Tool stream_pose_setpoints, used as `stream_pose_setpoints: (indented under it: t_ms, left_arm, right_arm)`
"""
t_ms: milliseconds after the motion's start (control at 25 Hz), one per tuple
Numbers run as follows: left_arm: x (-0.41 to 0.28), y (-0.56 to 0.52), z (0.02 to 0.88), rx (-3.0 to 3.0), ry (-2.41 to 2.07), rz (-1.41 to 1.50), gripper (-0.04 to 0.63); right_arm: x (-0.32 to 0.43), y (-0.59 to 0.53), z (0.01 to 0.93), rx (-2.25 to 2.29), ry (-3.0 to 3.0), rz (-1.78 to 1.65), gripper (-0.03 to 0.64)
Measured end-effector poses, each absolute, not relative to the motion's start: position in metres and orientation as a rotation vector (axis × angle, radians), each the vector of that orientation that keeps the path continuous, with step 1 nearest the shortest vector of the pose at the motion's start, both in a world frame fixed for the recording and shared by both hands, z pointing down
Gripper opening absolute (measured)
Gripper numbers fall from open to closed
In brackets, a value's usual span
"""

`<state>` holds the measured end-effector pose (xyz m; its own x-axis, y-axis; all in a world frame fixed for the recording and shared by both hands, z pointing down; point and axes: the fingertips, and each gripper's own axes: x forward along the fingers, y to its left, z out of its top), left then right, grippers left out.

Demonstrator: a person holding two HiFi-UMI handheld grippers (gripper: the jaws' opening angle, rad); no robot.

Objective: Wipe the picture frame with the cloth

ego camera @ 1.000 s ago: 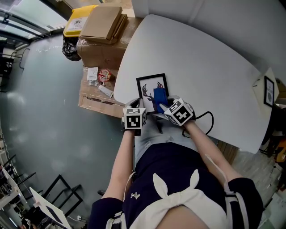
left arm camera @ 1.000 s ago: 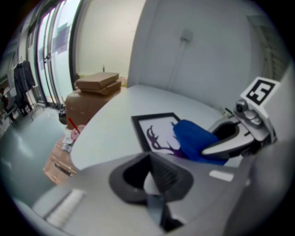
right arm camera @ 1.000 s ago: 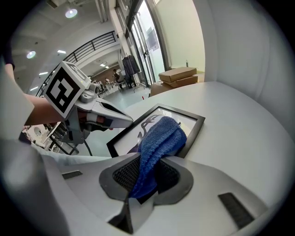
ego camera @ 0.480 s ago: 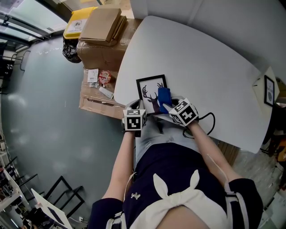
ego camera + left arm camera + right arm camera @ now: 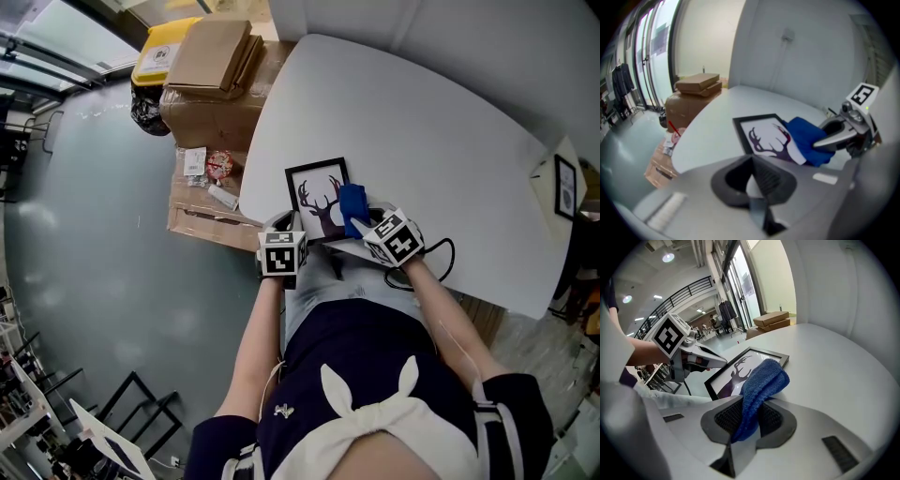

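A black picture frame (image 5: 314, 192) with a deer print lies flat near the white table's (image 5: 422, 122) front edge. My right gripper (image 5: 364, 225) is shut on a folded blue cloth (image 5: 352, 208), which rests on the frame's right side. In the right gripper view the cloth (image 5: 761, 380) sticks out between the jaws over the frame (image 5: 740, 363). My left gripper (image 5: 284, 225) is shut, its tips at the frame's near left corner; whether it pinches the frame (image 5: 757, 131) is hidden. The left gripper view shows the right gripper (image 5: 825, 140) on the cloth (image 5: 806, 138).
Cardboard boxes (image 5: 211, 84) and a yellow bin (image 5: 164, 47) stand on the floor left of the table, with small packets (image 5: 211, 164) on a lower box. A small framed sign (image 5: 562, 187) stands at the table's right edge. A black cable (image 5: 439, 253) trails behind my right gripper.
My right gripper has slid the cloth to the right across the frame, uncovering more of the deer print. The left gripper has stayed in place.
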<state>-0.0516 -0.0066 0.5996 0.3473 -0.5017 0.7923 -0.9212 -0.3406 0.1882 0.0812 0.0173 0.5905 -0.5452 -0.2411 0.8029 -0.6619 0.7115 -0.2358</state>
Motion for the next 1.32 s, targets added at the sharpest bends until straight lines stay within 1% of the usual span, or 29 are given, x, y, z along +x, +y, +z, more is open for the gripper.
stream_pose_setpoints:
  t_ms: [280, 640, 1320]
  left_arm:
    - [-0.0517, -0.0072, 0.6006, 1.980, -1.229, 0.850, 0.006]
    - [-0.0515, -0.0063, 0.6003, 1.993, -1.232, 0.859, 0.006]
    - [-0.0490, -0.0067, 0.5953, 1.984, -1.220, 0.858, 0.005]
  right_arm:
    - [0.0782, 0.0169, 0.5917, 0.687, -2.140, 0.634, 0.066]
    - [0.0795, 0.0169, 0.5926, 0.699, -2.162, 0.700, 0.066]
    - [0.0796, 0.0156, 0.5921, 0.697, -2.162, 0.693, 0.066]
